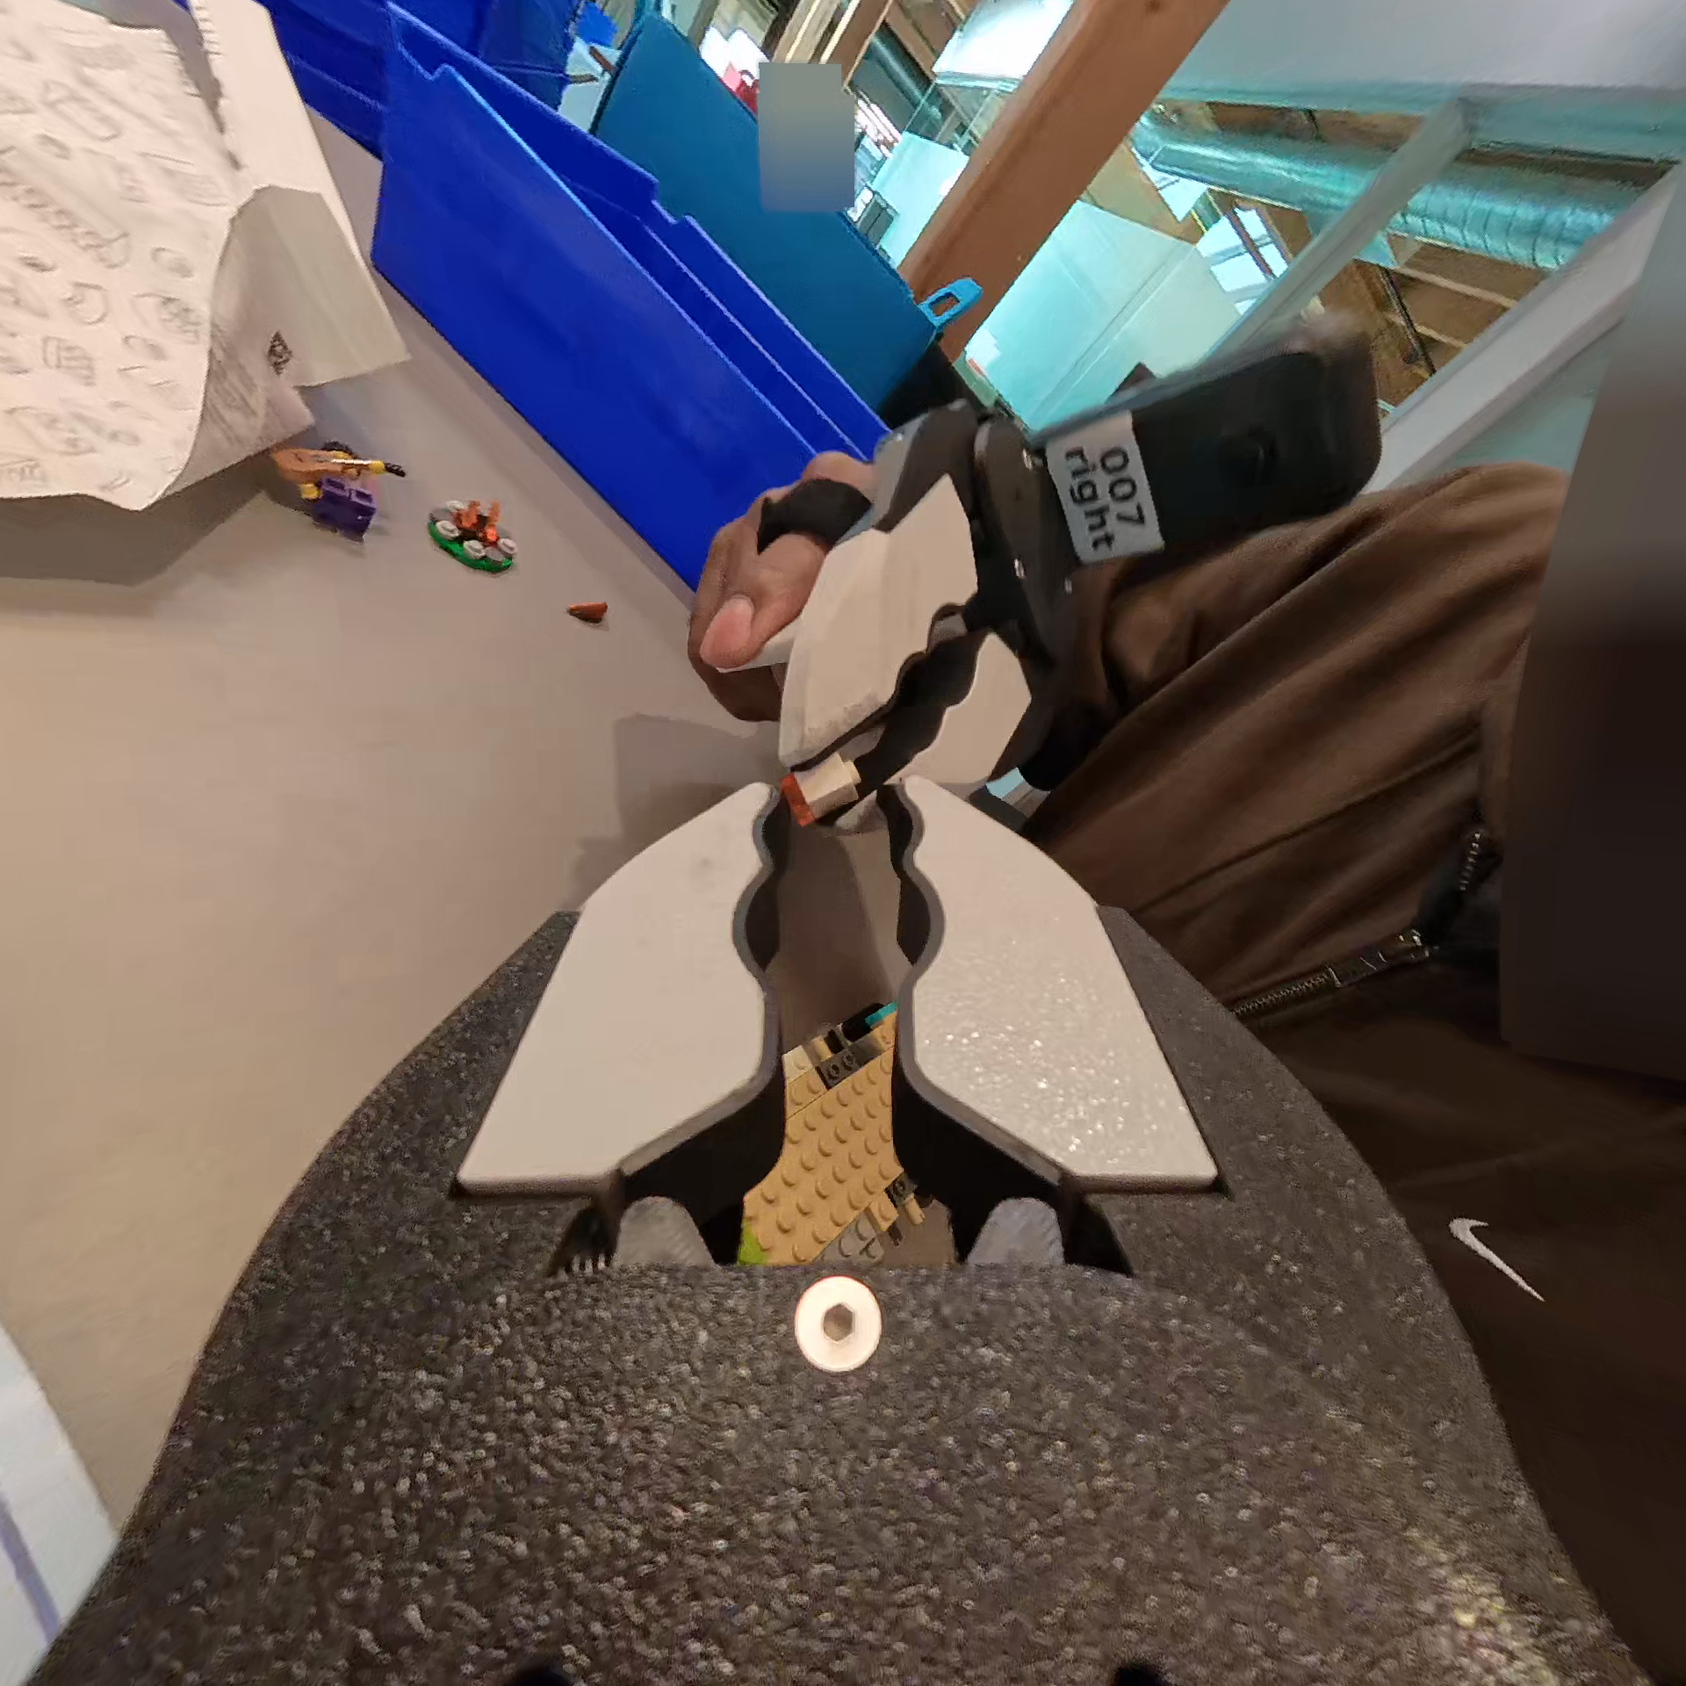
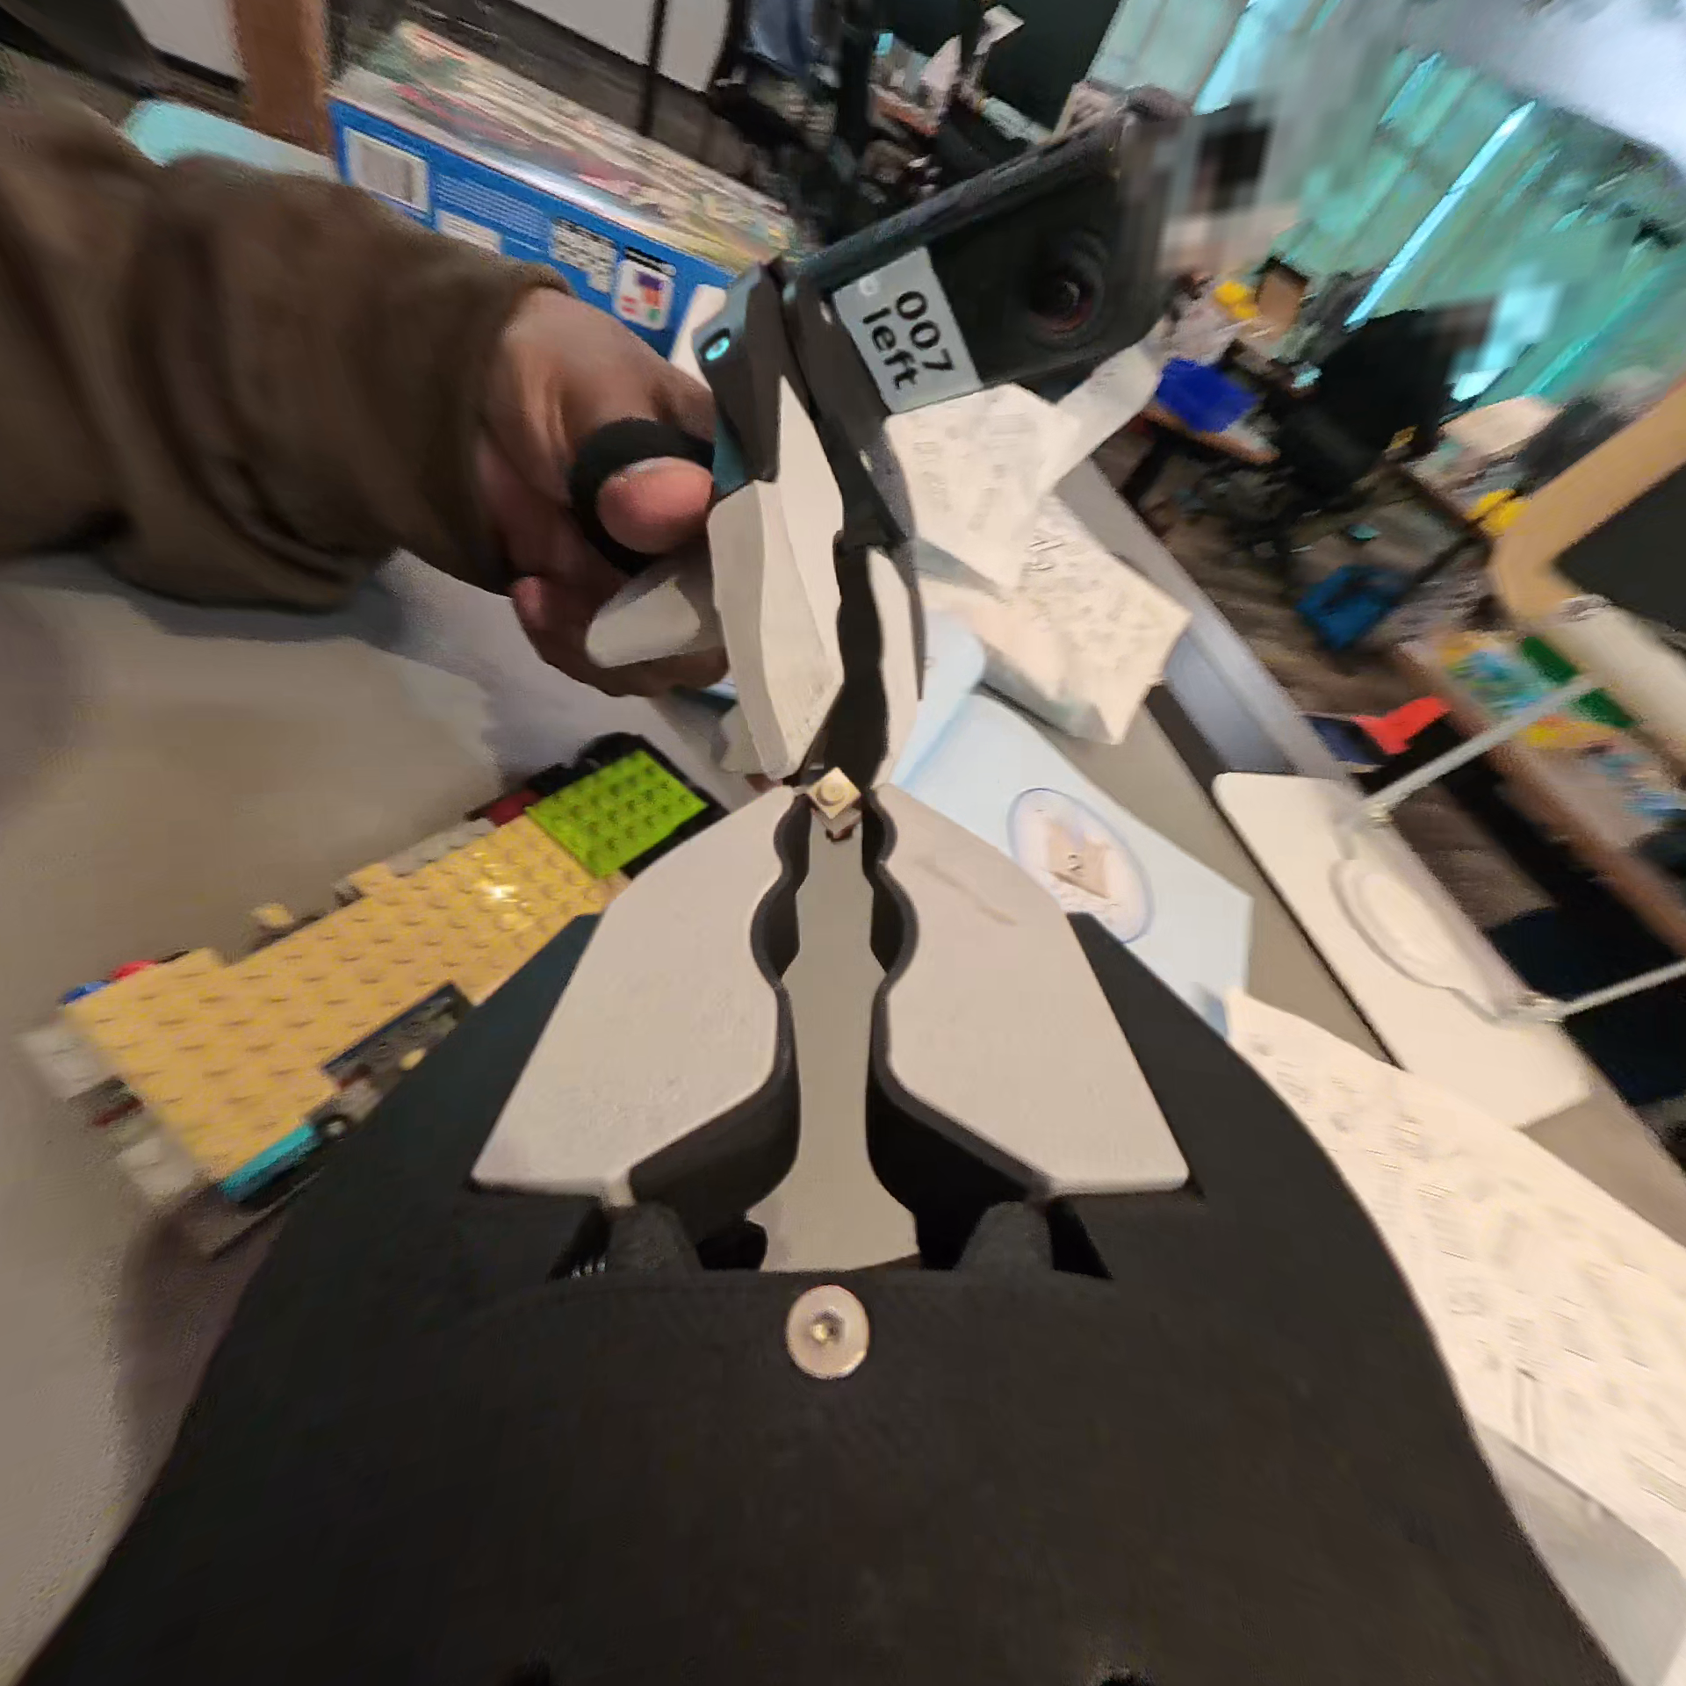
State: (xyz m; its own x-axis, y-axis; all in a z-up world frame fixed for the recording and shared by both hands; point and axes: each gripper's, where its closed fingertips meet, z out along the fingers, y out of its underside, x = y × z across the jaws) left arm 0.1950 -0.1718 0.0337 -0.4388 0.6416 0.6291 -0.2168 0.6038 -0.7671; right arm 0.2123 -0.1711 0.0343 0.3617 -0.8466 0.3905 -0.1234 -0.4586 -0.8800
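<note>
The grey tabletop [image 1: 228, 867] carries everything. The biggest things on it are the row of blue bins [image 1: 584, 301] along its far edge and, in the right wrist view, a printed cardboard box [image 2: 511, 182] behind the person's left hand [image 2: 584, 493]. Next come the sheets of printed paper [image 1: 119, 255], one hanging over the table edge, and more paper [image 2: 1460, 1277] spread to the right. A tan studded baseplate [image 2: 301, 985] lies below the grippers with a lime green plate [image 2: 620, 807] joined to its far end (the left gripper's body hides most of it in that gripper's own view).

Smaller still: a toy figure in purple [image 1: 342, 483], a round green disc with orange bits [image 1: 473, 538], and a lone brown piece [image 1: 588, 611], all well apart from the grippers.

The right gripper [image 2: 835, 812], held by the right hand [image 1: 757, 593], is nearly closed, its tips clamped on a small white brick [image 1: 826, 789] with a reddish-brown plate on one end, lifted clear of the table. The left gripper [image 1: 835, 803] meets it tip to tip, its fingers [image 1: 730, 848] parted wider than the brick; the brick's red end sits just at their opening, and I cannot tell whether either pad touches it.
</note>
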